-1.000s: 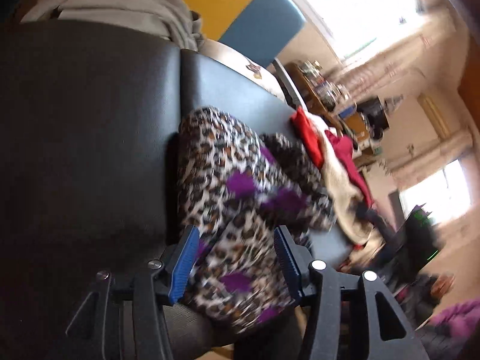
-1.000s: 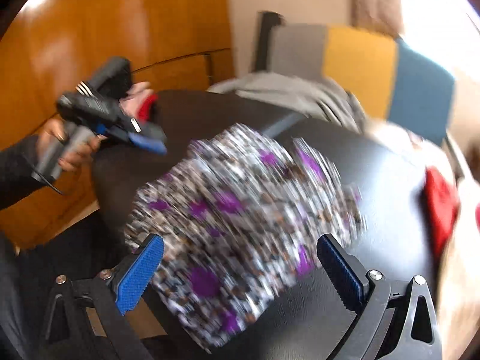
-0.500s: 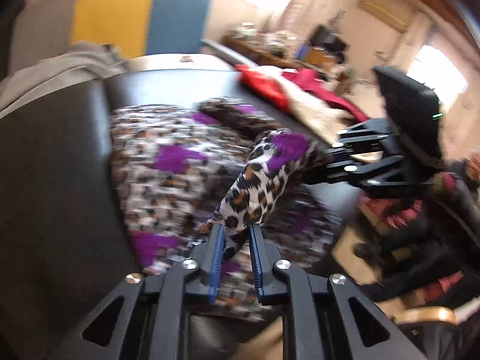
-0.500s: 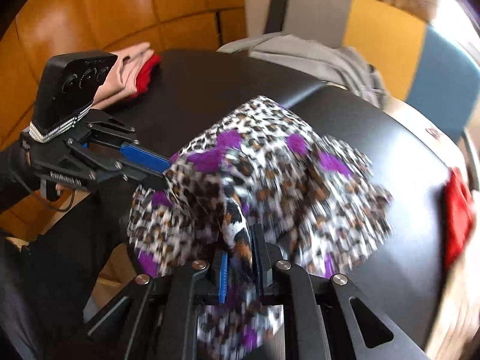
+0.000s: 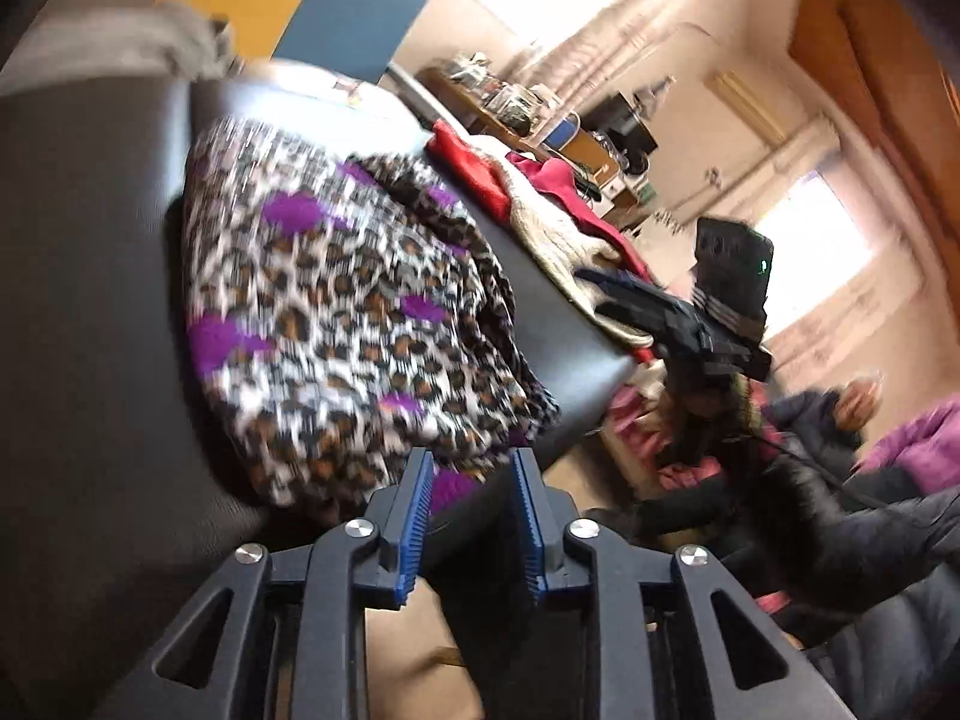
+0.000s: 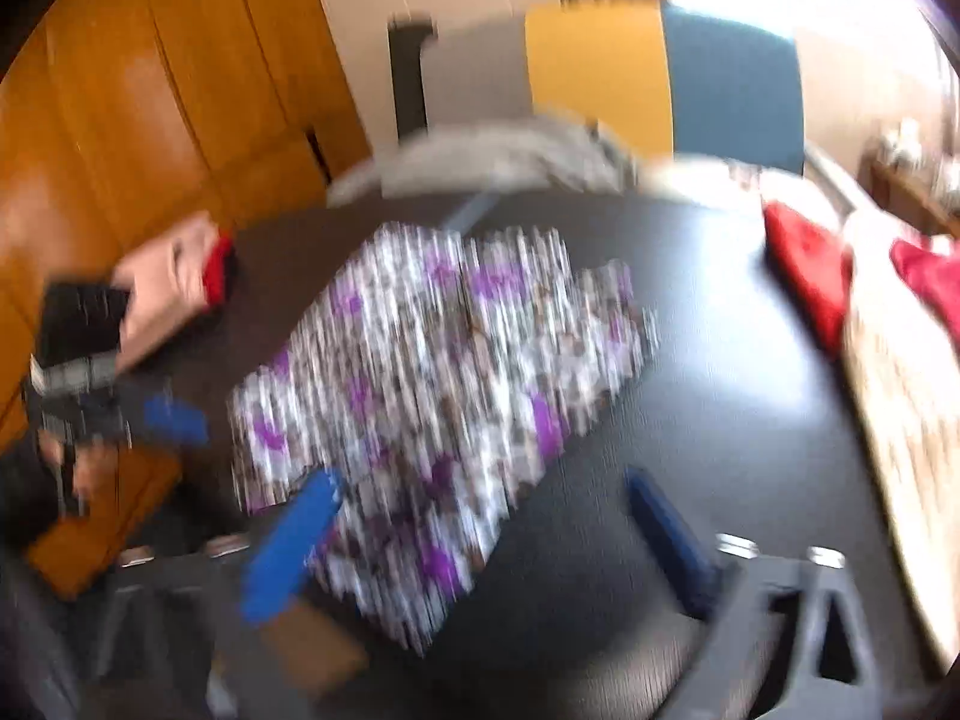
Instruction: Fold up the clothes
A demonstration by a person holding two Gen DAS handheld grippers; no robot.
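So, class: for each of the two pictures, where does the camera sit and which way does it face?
Left wrist: on the left gripper, facing the leopard-print garment; right gripper beyond.
Right wrist: on the right gripper, jaws just opened wide, facing the garment; left gripper at left.
Both show the garment, black table and red clothes.

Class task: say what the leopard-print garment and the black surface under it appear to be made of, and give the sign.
Leopard-print garment: soft printed fabric, probably fleece or knit; it bunches in folds. Black surface: likely leather or vinyl padding; smooth, with a dull sheen and a seam.
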